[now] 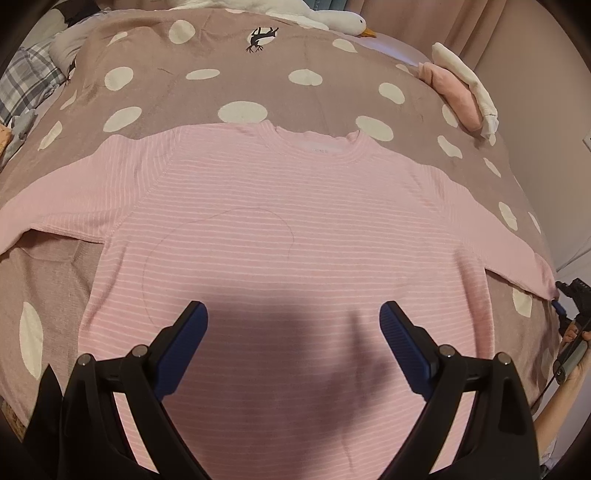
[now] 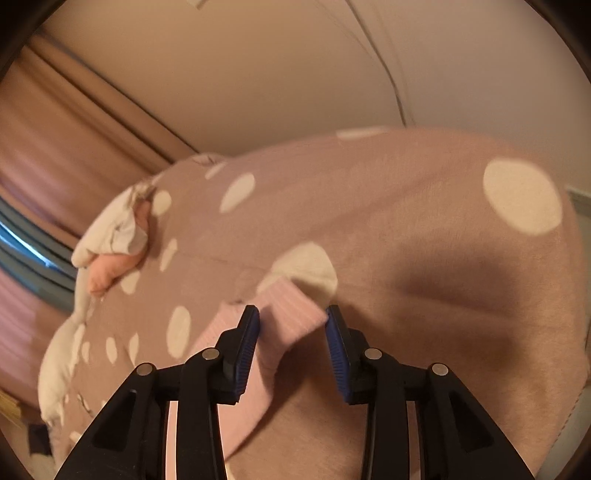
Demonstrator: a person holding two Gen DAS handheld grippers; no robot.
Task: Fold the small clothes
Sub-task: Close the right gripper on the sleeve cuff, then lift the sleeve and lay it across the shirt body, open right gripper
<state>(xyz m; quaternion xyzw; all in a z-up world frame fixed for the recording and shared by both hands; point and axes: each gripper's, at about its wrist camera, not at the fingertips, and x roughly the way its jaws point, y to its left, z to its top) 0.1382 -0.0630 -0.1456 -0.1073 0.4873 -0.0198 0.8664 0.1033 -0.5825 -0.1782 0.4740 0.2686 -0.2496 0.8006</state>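
A pink, white-striped long-sleeved shirt [image 1: 288, 206] lies flat on the dotted mauve bedspread [image 1: 221, 74], collar away from me and both sleeves spread out. My left gripper [image 1: 293, 314] hovers over the shirt's lower body, its blue pads wide apart and empty. In the right wrist view the cuff of the shirt's right sleeve [image 2: 284, 328] lies on the bedspread [image 2: 406, 229] between the pads of my right gripper [image 2: 292, 309], which stand apart without pinching it. The left wrist view shows that right gripper [image 1: 561, 308] at the sleeve's end, held by a hand [image 1: 576, 365].
A small pile of folded pink and white clothes [image 1: 461, 88] [image 2: 114, 243] sits near the bed's far right corner. A white plush goose [image 1: 343, 20] lies at the head of the bed, plaid cloth [image 1: 26, 81] at the far left. Wall and curtain [image 2: 74, 122] stand beyond the bed.
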